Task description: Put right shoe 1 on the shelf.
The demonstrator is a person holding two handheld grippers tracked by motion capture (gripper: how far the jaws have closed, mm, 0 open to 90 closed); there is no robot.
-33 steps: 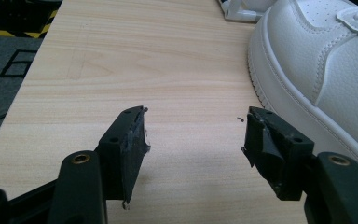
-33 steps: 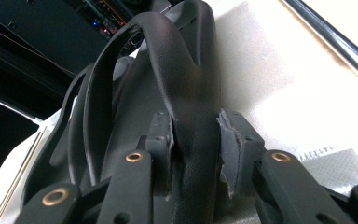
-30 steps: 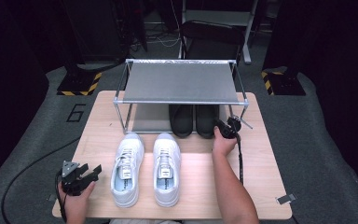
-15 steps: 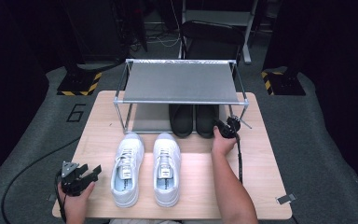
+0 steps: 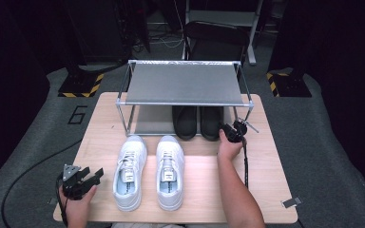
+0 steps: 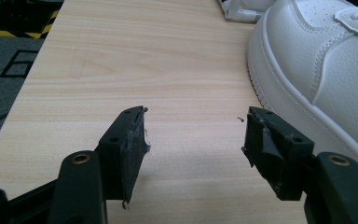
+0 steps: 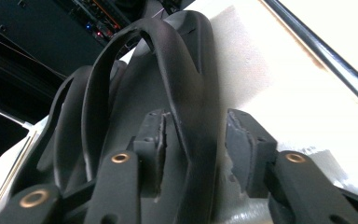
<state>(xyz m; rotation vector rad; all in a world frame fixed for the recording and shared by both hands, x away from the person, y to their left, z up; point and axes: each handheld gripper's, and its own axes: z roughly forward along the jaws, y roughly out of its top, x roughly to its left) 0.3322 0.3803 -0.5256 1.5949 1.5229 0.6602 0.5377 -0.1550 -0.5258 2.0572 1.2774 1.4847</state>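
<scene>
Two black shoes (image 5: 185, 121) stand side by side under the metal shoe rack (image 5: 185, 83). My right gripper (image 5: 229, 131) is at the heel of the right-hand black shoe (image 5: 210, 122). In the right gripper view the shoe's heel wall (image 7: 191, 88) stands between the jaws of my right gripper (image 7: 193, 128). They have just been opening, and a gap shows on the right side. A pair of white sneakers (image 5: 129, 171) sits in front of the rack. My left gripper (image 5: 93, 175) rests open at the table's front left, and in its own view my left gripper (image 6: 193, 128) has the left sneaker (image 6: 317, 70) just to its right.
The wooden table (image 5: 266, 166) has bare room to the right of the sneakers and at the left of the rack. The rack's thin metal posts (image 5: 120, 116) stand at the corners. A cable (image 5: 24, 173) trails off the table's left edge to the floor.
</scene>
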